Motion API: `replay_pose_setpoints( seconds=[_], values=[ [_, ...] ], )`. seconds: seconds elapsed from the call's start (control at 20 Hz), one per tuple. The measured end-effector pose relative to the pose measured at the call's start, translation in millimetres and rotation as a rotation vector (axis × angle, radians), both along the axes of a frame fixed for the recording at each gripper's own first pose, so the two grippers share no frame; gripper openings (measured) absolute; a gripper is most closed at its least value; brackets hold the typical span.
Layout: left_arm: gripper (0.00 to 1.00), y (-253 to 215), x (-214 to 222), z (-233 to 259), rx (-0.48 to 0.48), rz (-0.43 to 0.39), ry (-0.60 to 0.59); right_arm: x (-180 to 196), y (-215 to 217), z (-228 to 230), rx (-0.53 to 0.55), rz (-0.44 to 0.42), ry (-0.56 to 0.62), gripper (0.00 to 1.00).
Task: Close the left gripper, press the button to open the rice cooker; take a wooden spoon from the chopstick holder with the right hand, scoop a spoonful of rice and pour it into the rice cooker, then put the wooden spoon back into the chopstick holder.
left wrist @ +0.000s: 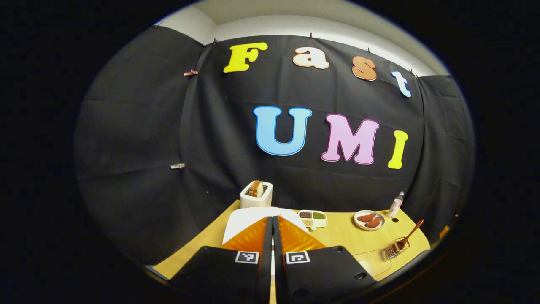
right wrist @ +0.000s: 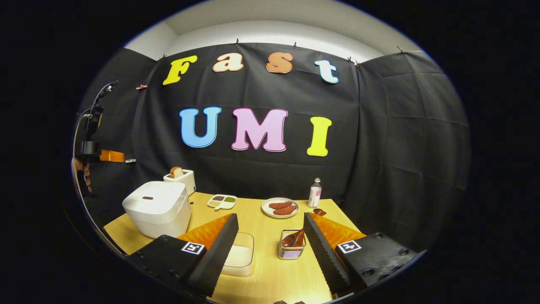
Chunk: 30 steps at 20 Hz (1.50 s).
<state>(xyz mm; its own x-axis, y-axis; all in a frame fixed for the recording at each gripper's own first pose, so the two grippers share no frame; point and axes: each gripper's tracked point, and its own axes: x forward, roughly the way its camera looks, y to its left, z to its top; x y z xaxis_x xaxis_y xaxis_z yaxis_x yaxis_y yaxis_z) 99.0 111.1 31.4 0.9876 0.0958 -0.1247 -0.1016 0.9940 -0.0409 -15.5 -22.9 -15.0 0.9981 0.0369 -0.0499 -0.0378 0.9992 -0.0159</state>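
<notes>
The left gripper has its fingers brought together with only a thin slit between them and nothing held; it hangs above the white rice cooker, whose lid shows just beyond the fingertips. In the right gripper view the rice cooker stands at the left of the wooden table with its lid down, so the opening step is judged not yet done.

The right gripper has its jaws spread wide and holds nothing. Between its fingers, farther off, stands the wire chopstick holder with the wooden spoon in it, bowl end up. Just beside the holder sits a shallow white container, judged to hold the rice, though its contents cannot be told.

Hazards from this position:
- The button cannot be made out on the lid. A press that lands off it would leave the lid latched or push the cooker across the table.
- The chopstick holder appears light. A sideways pull on the spoon could tip it or drag it.
- A plate of sausages, a small bottle and a divided dish stand behind; a wide swing with a loaded spoon could strike them or spill rice.
</notes>
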Motion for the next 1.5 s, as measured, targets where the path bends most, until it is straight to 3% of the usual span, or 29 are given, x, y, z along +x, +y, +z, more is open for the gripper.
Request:
replay_pose_setpoints(
  seconds=[0.1, 0.4, 0.8, 1.15, 1.5],
  values=[
    [0.08, 1.8, 17.3, -16.3, -0.019, -0.044, 0.040, -2.7, -2.7, -4.4, -0.005, -0.001, 0.019, 0.98],
    [0.06, 13.5, 64.5, -84.1, -0.044, -0.080, 0.237, -6.8, -14.8, -15.9, 0.028, -0.031, 0.058, 0.98],
    [0.05, 29.2, 88.2, -142.9, -0.092, -0.067, 0.393, -9.8, -28.8, -28.3, 0.044, -0.074, 0.090, 0.98],
    [0.06, 28.2, 84.2, -152.4, -0.038, -0.070, 0.436, -9.6, -32.8, -31.3, 0.047, -0.083, 0.096, 0.98],
    [0.06, 27.3, 83.0, -152.6, -0.053, -0.069, 0.436, -13.4, -31.9, -32.5, 0.052, -0.075, 0.100, 0.98]
  ],
)
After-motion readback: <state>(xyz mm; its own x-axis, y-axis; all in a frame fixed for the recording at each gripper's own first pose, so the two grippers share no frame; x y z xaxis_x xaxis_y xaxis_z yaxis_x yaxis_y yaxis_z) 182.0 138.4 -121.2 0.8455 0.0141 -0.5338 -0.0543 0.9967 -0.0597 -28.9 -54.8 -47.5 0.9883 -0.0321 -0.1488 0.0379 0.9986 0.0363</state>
